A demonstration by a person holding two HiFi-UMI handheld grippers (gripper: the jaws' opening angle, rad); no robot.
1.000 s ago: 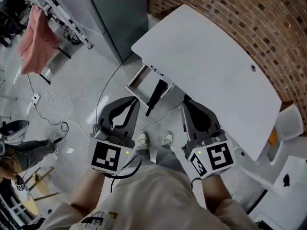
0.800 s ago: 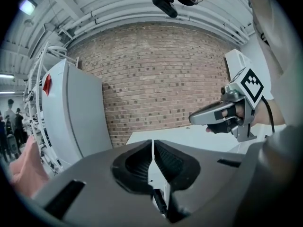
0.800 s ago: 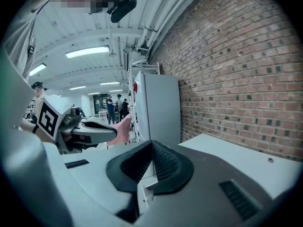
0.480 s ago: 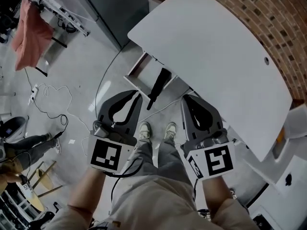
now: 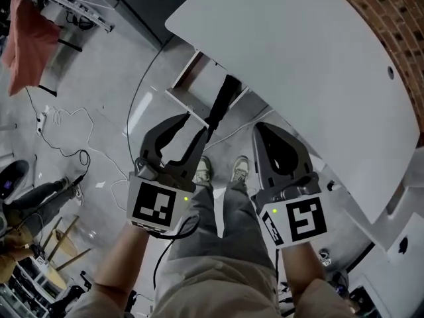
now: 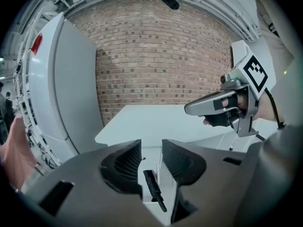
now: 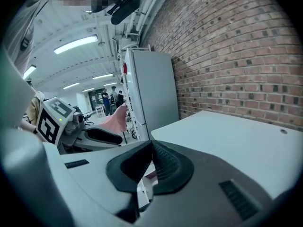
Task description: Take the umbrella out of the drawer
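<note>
The black folded umbrella [image 5: 220,105] lies in the open white drawer [image 5: 185,105], under the edge of the white desk [image 5: 298,58]. It lies slanted across the drawer, and one end sticks out over the drawer's front.

The left gripper [image 5: 190,128] points at the drawer from just in front of it. Its jaws are opening. There is a gap between them and they hold nothing. In the left gripper view, the umbrella [image 6: 152,186] shows through the gap between the jaws of the left gripper [image 6: 151,148], lower down in the drawer. The pads do not press on it.

The right gripper [image 5: 266,130] is beside the left one, near the desk edge and a little way from the drawer. In the right gripper view, the two jaws of the right gripper [image 7: 151,145] are pressed tight together with nothing in them.

The person's two shoes [image 5: 202,171] stand on the grey floor [image 5: 99,98] between the grippers. A brick wall [image 5: 397,12] is behind the desk. A pink cloth [image 5: 26,45] hangs far off to the left, and thin white cables [image 5: 66,121] lie on the floor. A tall white cabinet [image 7: 151,89] stands next to the brick wall.
</note>
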